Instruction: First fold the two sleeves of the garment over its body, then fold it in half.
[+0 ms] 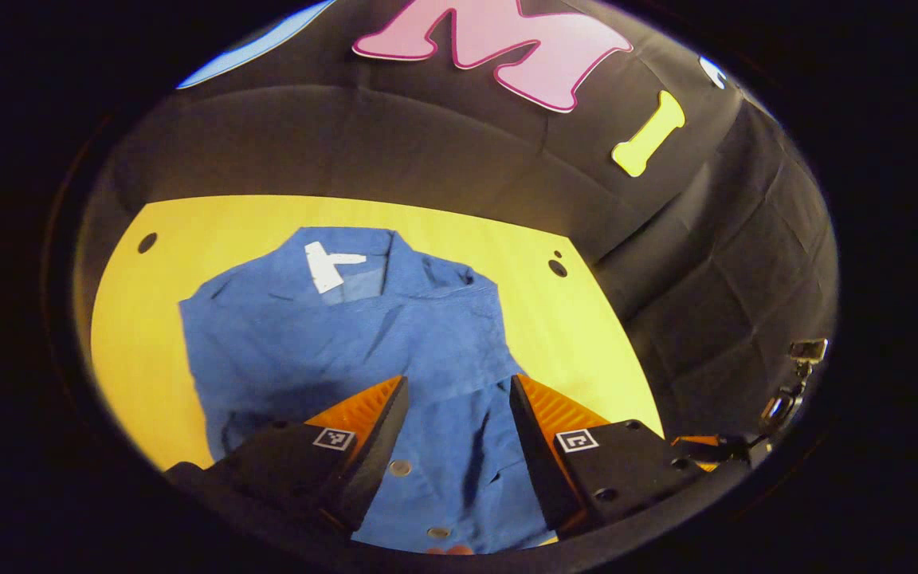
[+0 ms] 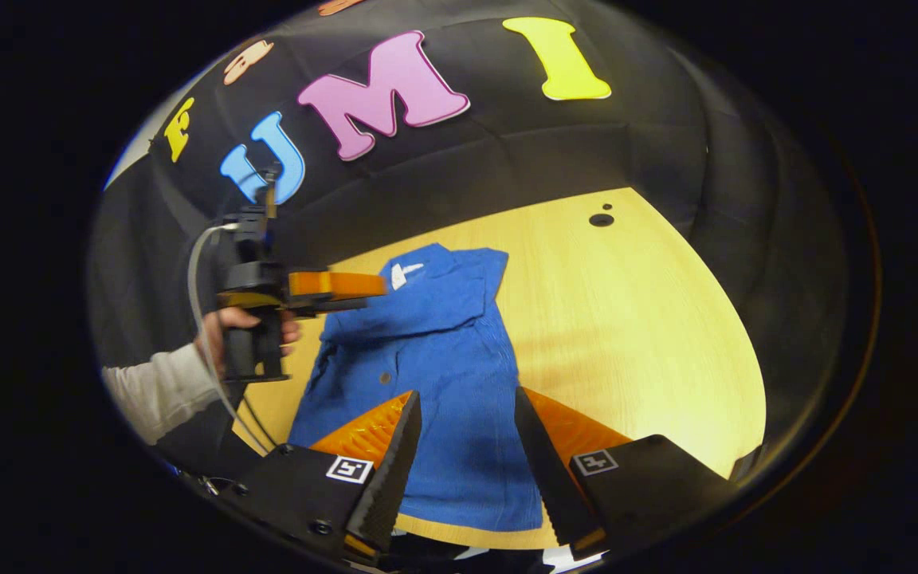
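both sleeves folded over blue shirt point(image 1: 347, 343), lying flat.

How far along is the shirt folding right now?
Sleeves look done: both seem folded in over the blue shirt, which lies as a narrow strip on the yellow table. Nothing is in hand: the left hand-held gripper and right hand-held gripper hover open above it. The fold in half is left.

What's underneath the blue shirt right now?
The blue shirt lies flat on the yellow wooden table, which shows bare around it. Whatever lies beneath the fabric itself is covered, so I cannot tell.
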`<state>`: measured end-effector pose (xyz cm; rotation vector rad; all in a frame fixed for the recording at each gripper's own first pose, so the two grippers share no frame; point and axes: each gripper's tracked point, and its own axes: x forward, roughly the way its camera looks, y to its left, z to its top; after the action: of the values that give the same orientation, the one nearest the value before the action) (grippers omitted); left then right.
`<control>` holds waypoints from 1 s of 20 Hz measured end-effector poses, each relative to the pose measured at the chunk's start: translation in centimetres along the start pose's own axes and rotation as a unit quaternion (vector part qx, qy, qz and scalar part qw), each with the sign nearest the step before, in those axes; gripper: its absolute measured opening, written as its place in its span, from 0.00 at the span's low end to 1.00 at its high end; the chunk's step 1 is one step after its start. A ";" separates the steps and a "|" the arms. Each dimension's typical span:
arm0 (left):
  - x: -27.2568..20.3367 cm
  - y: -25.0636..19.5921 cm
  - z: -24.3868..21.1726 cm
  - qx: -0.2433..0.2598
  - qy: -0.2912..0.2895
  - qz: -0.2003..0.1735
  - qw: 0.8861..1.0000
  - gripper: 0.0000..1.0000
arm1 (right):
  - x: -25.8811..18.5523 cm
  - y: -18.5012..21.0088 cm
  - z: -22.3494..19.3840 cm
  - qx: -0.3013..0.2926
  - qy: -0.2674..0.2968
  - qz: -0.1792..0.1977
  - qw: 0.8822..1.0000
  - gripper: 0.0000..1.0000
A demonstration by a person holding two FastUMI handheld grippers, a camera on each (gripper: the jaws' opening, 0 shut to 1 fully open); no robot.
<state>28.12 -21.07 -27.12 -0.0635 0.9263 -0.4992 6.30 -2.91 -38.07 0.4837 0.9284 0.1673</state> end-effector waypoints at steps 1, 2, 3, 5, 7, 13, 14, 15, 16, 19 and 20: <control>-2.2 2.1 -2.4 0.005 0.004 0.036 0.999 0.76 | 0.1 -0.3 -0.9 -0.002 0.011 -0.007 1.000 0.76; -4.6 4.1 -5.3 0.008 0.013 0.069 0.998 0.78 | 0.4 -0.7 -1.8 -0.003 0.024 -0.014 1.000 0.65; -7.0 5.9 -8.3 0.003 0.023 0.100 0.995 0.78 | 0.7 -1.0 -2.8 -0.002 0.036 -0.020 0.999 0.76; -10.4 8.6 -14.3 -0.025 0.057 0.145 0.987 0.83 | 1.2 -1.5 -5.1 -0.004 0.066 -0.034 0.997 0.79; -12.5 10.2 -19.0 -0.072 0.080 0.167 0.980 0.83 | 1.3 -2.1 -7.0 -0.008 0.095 -0.051 0.994 0.75; -14.5 13.0 -29.4 -0.150 0.168 0.206 0.952 0.83 | 1.5 -3.1 -11.2 -0.022 0.163 -0.088 0.982 0.93; -14.3 13.1 -30.2 -0.153 0.182 0.208 0.949 0.83 | 1.5 -3.3 -11.6 -0.027 0.170 -0.095 0.980 0.93; -14.3 12.9 -30.7 -0.157 0.192 0.204 0.947 0.83 | 1.4 -3.7 -12.4 -0.032 0.179 -0.104 0.978 0.93; -14.4 12.9 -30.8 -0.159 0.193 0.201 0.947 0.83 | 1.4 -4.0 -13.0 -0.034 0.190 -0.111 0.975 0.93; -14.0 12.9 -31.4 -0.158 0.203 0.192 0.947 0.83 | 1.1 -4.7 -14.9 -0.035 0.216 -0.126 0.968 0.94; -13.8 13.0 -31.5 -0.158 0.208 0.189 0.947 0.83 | 1.1 -5.0 -15.4 -0.036 0.221 -0.132 0.966 0.94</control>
<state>1.78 1.42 -39.30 -0.0694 1.3923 0.0037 -5.77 -1.88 -48.95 0.2517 1.4098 0.0663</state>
